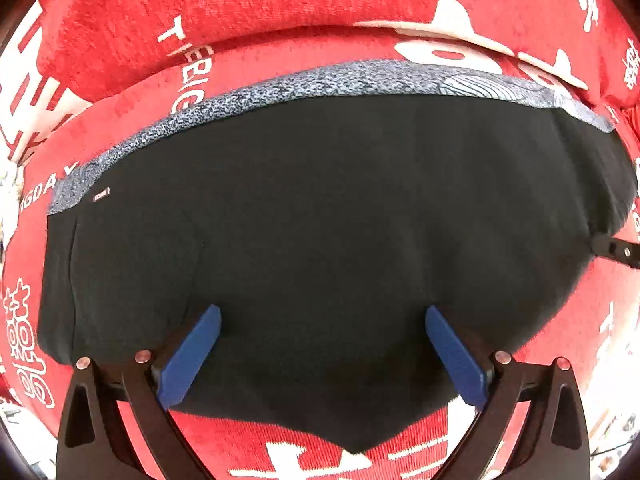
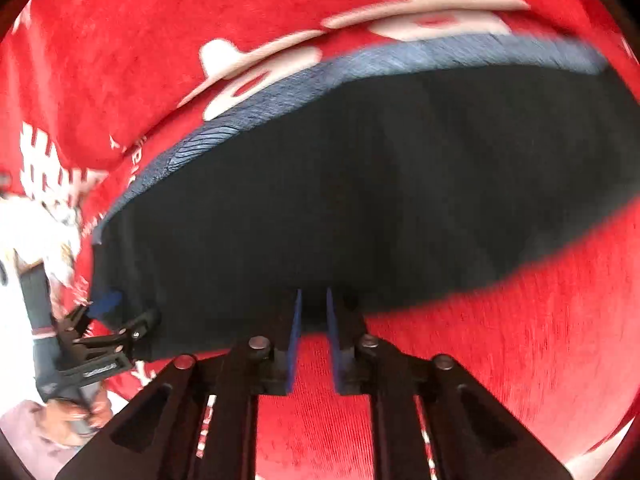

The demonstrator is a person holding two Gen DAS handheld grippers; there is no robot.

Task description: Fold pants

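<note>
Black pants point(image 1: 320, 220) with a speckled grey waistband point(image 1: 280, 84) lie flat on a red cloth, waistband at the far side. My left gripper point(image 1: 322, 312) is open, its blue fingers point(image 1: 192, 356) spread over the near hem. In the right wrist view the pants point(image 2: 380, 180) look blurred. My right gripper point(image 2: 312, 296) has its blue pads nearly together at the near edge of the pants, with a narrow gap; whether cloth is pinched is unclear. The left gripper point(image 2: 116, 312) shows at the pants' left corner, and the right one's finger tip point(image 1: 612, 246) at the right edge.
The red cloth point(image 1: 120, 20) with white lettering and white cartoon prints point(image 1: 452, 36) covers the whole surface. The person's hand and sleeve point(image 2: 44, 360) hold the left gripper at the left edge of the right wrist view.
</note>
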